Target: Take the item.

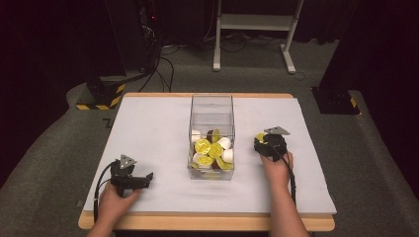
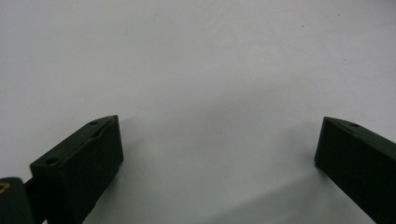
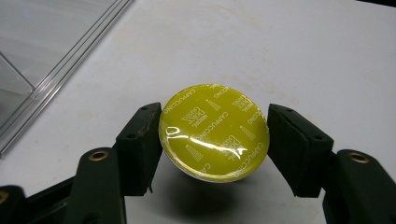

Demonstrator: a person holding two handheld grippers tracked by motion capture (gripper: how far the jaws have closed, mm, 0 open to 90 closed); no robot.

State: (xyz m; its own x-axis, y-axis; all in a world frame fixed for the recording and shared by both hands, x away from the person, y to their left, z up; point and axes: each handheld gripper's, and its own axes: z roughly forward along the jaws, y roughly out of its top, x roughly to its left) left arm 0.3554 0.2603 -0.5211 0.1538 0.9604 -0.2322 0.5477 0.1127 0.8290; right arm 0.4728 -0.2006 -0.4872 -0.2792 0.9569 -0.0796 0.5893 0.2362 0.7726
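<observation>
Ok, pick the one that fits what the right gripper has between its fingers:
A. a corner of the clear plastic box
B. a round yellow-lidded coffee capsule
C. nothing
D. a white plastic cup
B: the right gripper view shows the right gripper with its fingers pressed on either side of a round yellow-lidded coffee capsule printed "Cappuccino".

The right gripper (image 3: 215, 135) held a yellow-lidded capsule (image 3: 214, 132) marked "CAPPUCCINO" between its two black jaws, both pads apparently touching the rim. Beneath lay the white table surface (image 3: 289, 51). A clear box wall (image 3: 51, 51) crossed the upper left corner.
</observation>
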